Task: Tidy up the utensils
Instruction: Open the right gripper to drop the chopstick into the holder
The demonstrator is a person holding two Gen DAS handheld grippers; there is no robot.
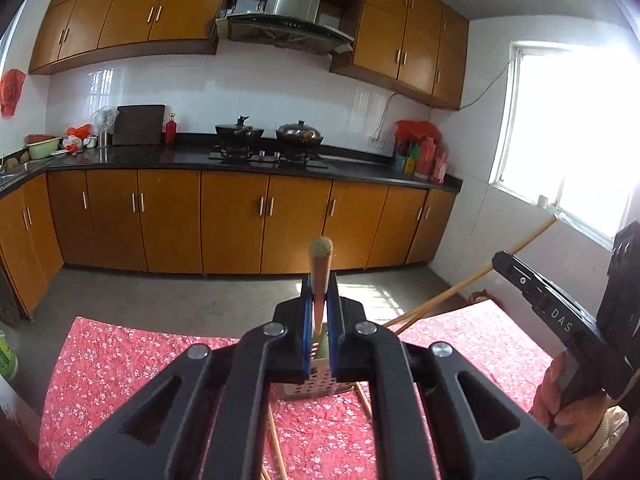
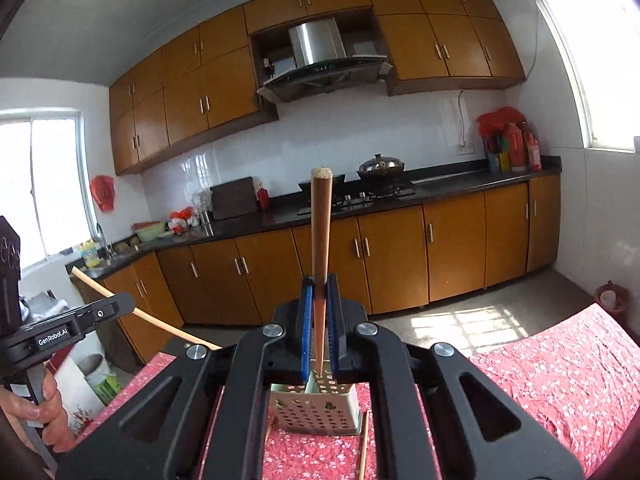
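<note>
Two grippers are raised above a table with a red flowered cloth, each clamped on one wooden chopstick. On the left, the left gripper has its blue pads narrowed tight on a chopstick that sticks up and forward past the fingertips. This grip near the thin end leaves the thick end free, probably so the stick can be steered into the holder. The perforated holder stands on the cloth directly below and ahead of the jaws. On the right, the right gripper pinches its own chopstick the same way, with more length showing above the pads. The same holder sits just under it; both tools appear aimed at this one target.

Count: two chopsticks held, one per gripper. One holder. Loose chopsticks lie on the cloth beside the holder; at least three show in the left view, but the gripper bodies hide part of the cloth, so the total cannot be fixed.
</note>
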